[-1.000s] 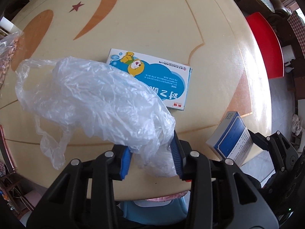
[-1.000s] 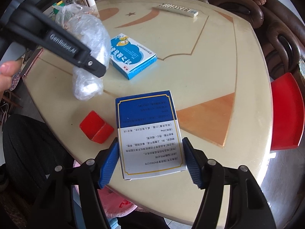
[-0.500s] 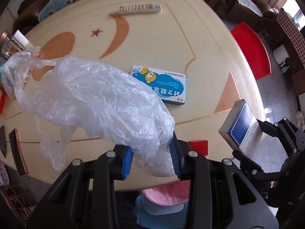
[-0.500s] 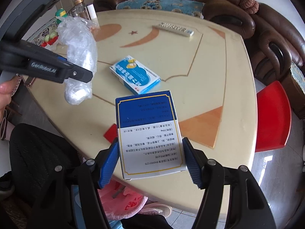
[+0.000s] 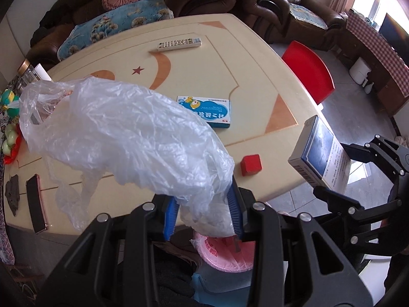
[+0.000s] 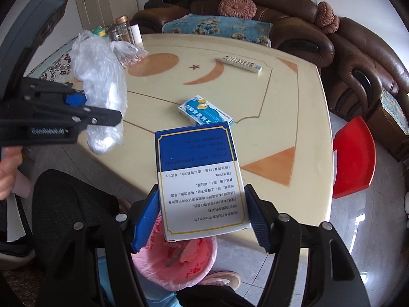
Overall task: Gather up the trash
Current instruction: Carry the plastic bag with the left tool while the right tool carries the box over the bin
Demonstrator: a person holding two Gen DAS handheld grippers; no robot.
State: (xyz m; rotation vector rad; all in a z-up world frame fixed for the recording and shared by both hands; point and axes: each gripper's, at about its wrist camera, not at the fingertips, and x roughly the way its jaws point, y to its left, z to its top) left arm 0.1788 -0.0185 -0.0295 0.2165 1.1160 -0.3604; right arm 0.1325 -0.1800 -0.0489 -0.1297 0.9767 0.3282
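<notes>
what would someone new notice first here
A crumpled clear plastic bag fills the left wrist view, pinched in the left hand-held gripper. The right hand-held gripper clamps a blue and white box above a pink-lined bin beside the table.

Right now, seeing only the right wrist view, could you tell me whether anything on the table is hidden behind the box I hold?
Observer: Yes, a small red block sits near the table's near edge, behind your blue-and-white box.
Operator: Thank you; what lies at the table's left edge?
Observer: A smartphone lies there, beside a dark flat scrap.
Operator: Does the left tool grip the bag squarely?
Observer: Both its pads press the clear plastic bag, above the pink-lined bin.
</notes>
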